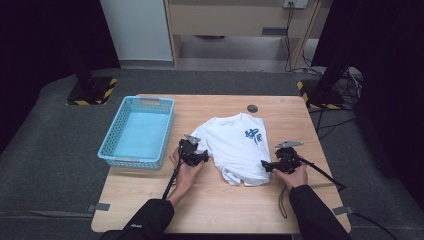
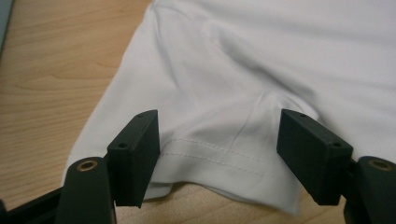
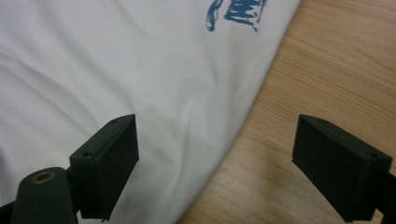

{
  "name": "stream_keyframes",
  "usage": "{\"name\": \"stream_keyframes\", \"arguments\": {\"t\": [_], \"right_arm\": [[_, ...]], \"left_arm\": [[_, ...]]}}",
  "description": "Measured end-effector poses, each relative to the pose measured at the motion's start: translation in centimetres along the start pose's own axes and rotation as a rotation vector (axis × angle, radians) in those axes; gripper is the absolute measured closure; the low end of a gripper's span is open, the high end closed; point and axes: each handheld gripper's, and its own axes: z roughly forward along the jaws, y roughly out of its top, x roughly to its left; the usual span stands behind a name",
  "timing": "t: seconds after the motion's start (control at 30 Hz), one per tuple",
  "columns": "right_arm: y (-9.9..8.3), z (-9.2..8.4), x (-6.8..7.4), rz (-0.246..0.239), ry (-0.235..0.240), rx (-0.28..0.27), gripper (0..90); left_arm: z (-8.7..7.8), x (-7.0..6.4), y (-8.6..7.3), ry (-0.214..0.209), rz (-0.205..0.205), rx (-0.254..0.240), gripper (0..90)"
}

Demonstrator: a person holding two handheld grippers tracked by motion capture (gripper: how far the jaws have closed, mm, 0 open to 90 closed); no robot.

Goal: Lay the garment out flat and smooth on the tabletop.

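Both tools, left [image 1: 200, 156] and right [image 1: 266, 165], gape open at the white shirt's [image 1: 235, 145] edges

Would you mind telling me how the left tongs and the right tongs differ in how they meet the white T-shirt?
The left tongs straddle a stitched sleeve hem of the white T-shirt, cloth lying between the jaws; the right tongs straddle its side edge, one jaw over cloth, the other over the bare table. The blue print lies ahead of the right tongs; plain white lies ahead of the left tongs. Both stand open, gripping nothing.
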Motion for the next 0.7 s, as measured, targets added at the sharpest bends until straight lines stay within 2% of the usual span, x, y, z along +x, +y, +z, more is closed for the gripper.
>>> {"name": "stream_keyframes", "arguments": {"t": [0.07, 0.1, 0.13, 0.2, 0.27, 0.33, 0.4, 0.43, 0.5, 0.53, 0.57, 0.63, 0.67, 0.7], "right_arm": [[0.1, 0.2, 0.6, -0.018, 0.011, 0.012, 14.3], [-0.1, 0.4, 0.7, -0.019, 0.018, 0.021, 14.2], [-0.1, 0.4, 0.7, -0.019, 0.018, 0.021, 14.2], [-0.1, 0.4, 0.6, -0.049, -0.008, 0.040, 13.7], [-0.1, 0.0, 0.5, -0.052, -0.016, 0.032, 13.6], [-0.1, -0.2, 0.5, -0.052, -0.013, 0.023, 13.6], [-0.1, -0.6, 0.4, -0.043, -0.009, 0.007, 13.6], [-0.1, -1.0, 0.3, -0.030, -0.008, -0.011, 13.6], [0.0, -1.1, 0.1, -0.014, -0.009, -0.020, 13.6], [0.0, -1.1, 0.1, -0.014, -0.009, -0.020, 13.6], [0.1, -0.9, 0.1, -0.001, -0.010, -0.023, 13.7], [0.1, -0.7, 0.1, 0.000, -0.009, -0.017, 13.7], [0.1, -0.6, 0.2, -0.001, -0.008, -0.013, 13.7], [0.1, -0.5, 0.2, -0.001, -0.006, -0.009, 13.7]], "left_arm": [[-0.1, 0.2, -0.1, 0.012, 0.002, -0.003, 29.1], [-0.3, 0.6, 0.0, 0.040, 0.028, 0.015, 28.7], [-0.3, 0.6, 0.0, 0.040, 0.028, 0.015, 28.7], [-0.7, 1.1, 0.0, 0.075, 0.048, 0.038, 28.8], [-1.4, 1.6, -0.1, 0.124, 0.063, 0.075, 29.3], [-1.6, 1.7, -0.1, 0.123, 0.057, 0.078, 31.9], [-2.2, 1.6, -0.1, 0.122, 0.051, 0.061, 31.3], [-2.8, 1.1, 0.2, 0.062, 0.021, 0.010, 30.1], [-2.9, 0.0, 0.4, -0.030, 0.008, -0.034, 28.6], [-2.9, 0.0, 0.4, -0.030, 0.008, -0.034, 27.7], [-2.4, -1.4, 0.4, -0.121, -0.007, -0.038, 26.3], [-1.5, -2.5, 0.2, -0.159, -0.004, -0.010, 26.6], [-1.5, -2.5, 0.2, -0.159, -0.004, -0.010, 26.4], [-0.5, -3.3, -0.1, -0.159, 0.034, 0.002, 26.2]]}}
